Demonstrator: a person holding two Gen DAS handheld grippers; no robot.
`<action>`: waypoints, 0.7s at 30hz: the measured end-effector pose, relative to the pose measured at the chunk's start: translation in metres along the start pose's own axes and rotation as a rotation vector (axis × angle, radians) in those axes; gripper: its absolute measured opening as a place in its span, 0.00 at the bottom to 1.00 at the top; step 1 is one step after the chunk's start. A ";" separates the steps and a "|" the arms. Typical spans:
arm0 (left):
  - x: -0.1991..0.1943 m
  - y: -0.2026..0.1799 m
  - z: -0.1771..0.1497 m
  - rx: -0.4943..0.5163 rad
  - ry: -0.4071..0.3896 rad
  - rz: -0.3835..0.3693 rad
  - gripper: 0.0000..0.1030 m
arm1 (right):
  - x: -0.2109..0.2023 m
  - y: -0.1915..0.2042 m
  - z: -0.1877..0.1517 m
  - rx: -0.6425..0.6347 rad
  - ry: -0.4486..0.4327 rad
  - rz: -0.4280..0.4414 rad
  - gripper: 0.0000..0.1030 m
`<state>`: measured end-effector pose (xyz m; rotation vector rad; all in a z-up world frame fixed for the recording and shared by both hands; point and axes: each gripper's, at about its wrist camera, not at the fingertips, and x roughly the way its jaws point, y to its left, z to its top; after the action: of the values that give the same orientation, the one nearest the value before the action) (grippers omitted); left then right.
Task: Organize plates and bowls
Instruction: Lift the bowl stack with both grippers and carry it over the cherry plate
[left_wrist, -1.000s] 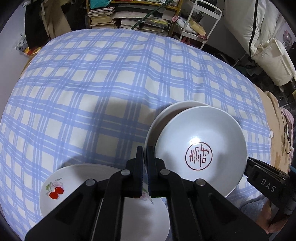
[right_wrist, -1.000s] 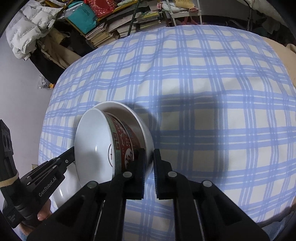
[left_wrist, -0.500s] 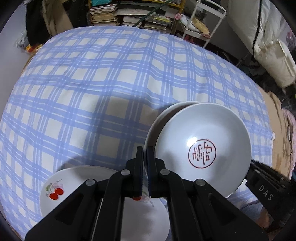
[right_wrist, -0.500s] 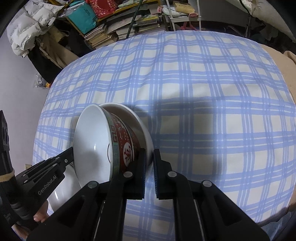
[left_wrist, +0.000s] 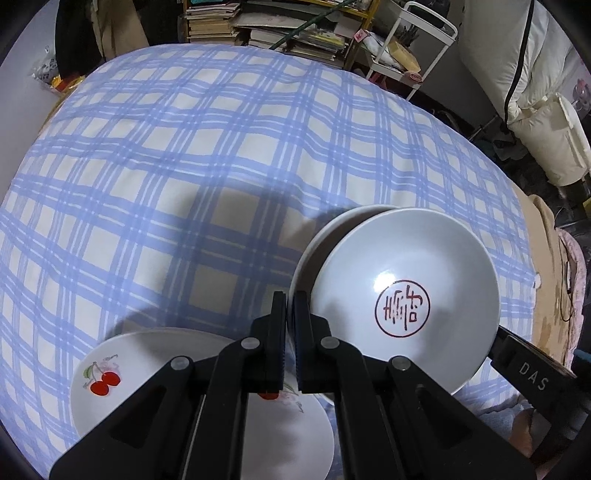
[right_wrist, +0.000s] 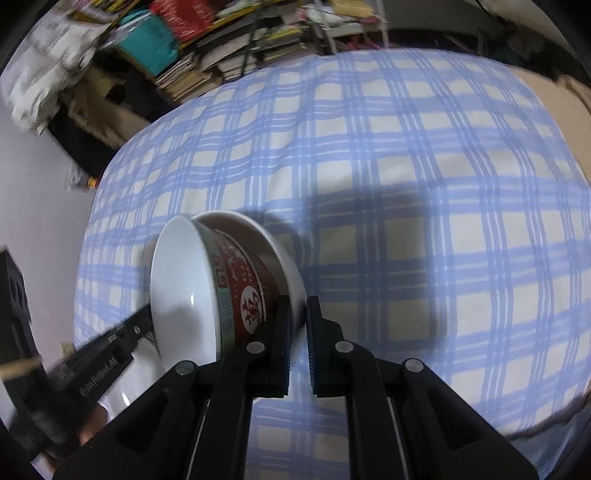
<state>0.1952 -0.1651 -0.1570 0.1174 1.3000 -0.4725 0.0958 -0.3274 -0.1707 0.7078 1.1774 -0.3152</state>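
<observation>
Left wrist view first, biggest thing down: we see the blue-checked cloth (left_wrist: 184, 184) covering the whole surface, with stacked books (left_wrist: 221, 22) behind it. Cherry plate (left_wrist: 147, 369) lies flat on the cloth just under the left tool (left_wrist: 290, 306), probably the base for stacking. White dish (left_wrist: 314, 243) and red-patterned bowl (left_wrist: 406, 280) sit nested near the right edge, both tipped up on edge rather than flat. We judge that they are held that way for carrying over to the plate as a pair. The bowl is round, so it has no long axis. Its mouth and red seal face the left tool, and its red outside faces the right tool (right_wrist: 298, 306). Left tool is squeezed fully together at the nested pair's near rim; we cannot tell if it pinches anything. Right tool is closed to a narrow slit, and a white rim runs into the slit, seemingly the dish's.
</observation>
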 end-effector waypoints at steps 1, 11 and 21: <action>0.000 -0.001 0.000 -0.001 -0.001 0.002 0.02 | 0.000 0.001 0.000 -0.007 -0.003 -0.001 0.11; -0.010 0.002 -0.003 0.058 -0.047 -0.041 0.02 | -0.005 0.015 -0.005 -0.136 -0.050 -0.051 0.12; -0.012 -0.005 -0.001 0.088 -0.017 -0.033 0.03 | -0.005 0.006 0.004 -0.093 -0.041 -0.002 0.11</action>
<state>0.1901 -0.1656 -0.1452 0.1656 1.2664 -0.5577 0.1000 -0.3260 -0.1633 0.6167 1.1467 -0.2737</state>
